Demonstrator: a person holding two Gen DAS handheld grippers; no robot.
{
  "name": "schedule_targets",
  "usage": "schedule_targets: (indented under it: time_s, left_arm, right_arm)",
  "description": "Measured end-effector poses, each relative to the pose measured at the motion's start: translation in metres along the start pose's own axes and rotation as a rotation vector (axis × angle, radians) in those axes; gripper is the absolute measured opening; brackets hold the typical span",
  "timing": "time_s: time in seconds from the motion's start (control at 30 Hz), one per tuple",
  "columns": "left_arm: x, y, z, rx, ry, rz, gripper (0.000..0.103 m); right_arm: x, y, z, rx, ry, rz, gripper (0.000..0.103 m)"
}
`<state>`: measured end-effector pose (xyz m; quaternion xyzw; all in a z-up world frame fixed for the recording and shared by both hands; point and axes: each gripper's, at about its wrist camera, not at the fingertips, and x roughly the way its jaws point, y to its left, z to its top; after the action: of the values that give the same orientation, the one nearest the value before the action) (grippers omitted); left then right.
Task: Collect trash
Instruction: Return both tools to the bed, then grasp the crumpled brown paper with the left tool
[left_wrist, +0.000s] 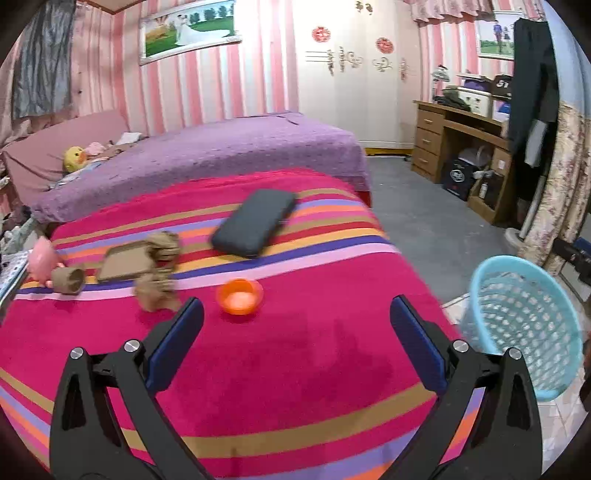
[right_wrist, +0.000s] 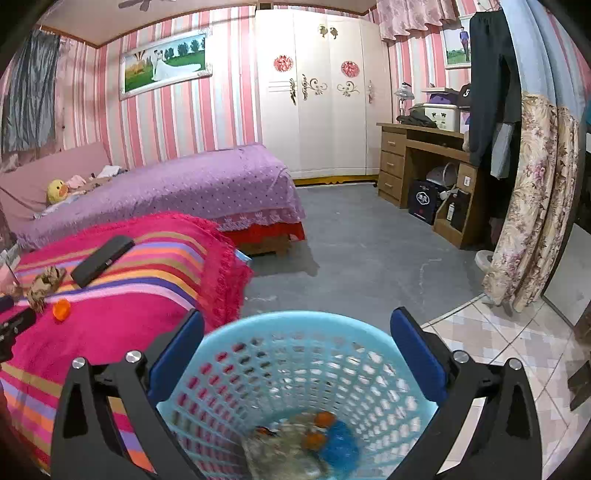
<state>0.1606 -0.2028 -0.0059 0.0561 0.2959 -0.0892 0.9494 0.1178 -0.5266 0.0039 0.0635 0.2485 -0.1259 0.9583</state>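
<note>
An orange cap (left_wrist: 240, 296) lies on the striped red blanket (left_wrist: 295, 369), just ahead of my open, empty left gripper (left_wrist: 295, 332). Crumpled brown paper (left_wrist: 159, 273), a flat cardboard piece (left_wrist: 127, 263) and a cardboard roll (left_wrist: 68, 280) lie to its left. The light blue basket (left_wrist: 524, 328) stands on the floor at the right. My right gripper (right_wrist: 295, 343) is open and empty right above the basket (right_wrist: 295, 387), which holds orange and blue bits and crumpled wrap (right_wrist: 303, 443). The orange cap (right_wrist: 61, 308) and brown paper (right_wrist: 44, 282) also show in the right wrist view.
A dark grey case (left_wrist: 255, 221) lies on the blanket behind the cap. A pink toy (left_wrist: 40, 258) sits at the left edge. A purple bed (left_wrist: 221, 151) stands behind, a wooden desk (left_wrist: 461, 147) at the right, with grey floor (right_wrist: 369, 240) between.
</note>
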Motion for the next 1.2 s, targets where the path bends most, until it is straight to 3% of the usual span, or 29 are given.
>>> schedule_targets:
  time_s: [0.27, 0.37, 0.53, 0.6, 0.73, 0.87, 1.2]
  left_arm:
    - [0.019, 0.075, -0.005, -0.05, 0.029, 0.098, 0.097]
    - [0.034, 0.101, -0.007, -0.101, 0.074, 0.088, 0.097]
    - [0.069, 0.123, -0.013, -0.099, 0.149, 0.106, 0.096]
    - [0.081, 0.128, -0.013, -0.115, 0.199, 0.077, 0.088]
    - [0.096, 0.132, -0.008, -0.122, 0.226, 0.047, 0.082]
    - [0.105, 0.127, -0.005, -0.095, 0.245, 0.021, 0.052]
    - [0.068, 0.161, -0.016, -0.095, 0.2, 0.062, 0.049]
  right_arm:
    - [0.015, 0.052, 0.003, -0.004, 0.013, 0.043, 0.098]
    - [0.022, 0.074, 0.002, -0.033, 0.024, 0.051, 0.098]
    - [0.033, 0.106, 0.001, -0.078, 0.047, 0.073, 0.098]
    - [0.037, 0.118, 0.0, -0.089, 0.056, 0.076, 0.098]
    - [0.045, 0.14, 0.0, -0.083, 0.078, 0.099, 0.098]
    - [0.053, 0.166, -0.002, -0.089, 0.098, 0.128, 0.098]
    - [0.061, 0.251, -0.018, -0.226, 0.154, 0.231, 0.098]
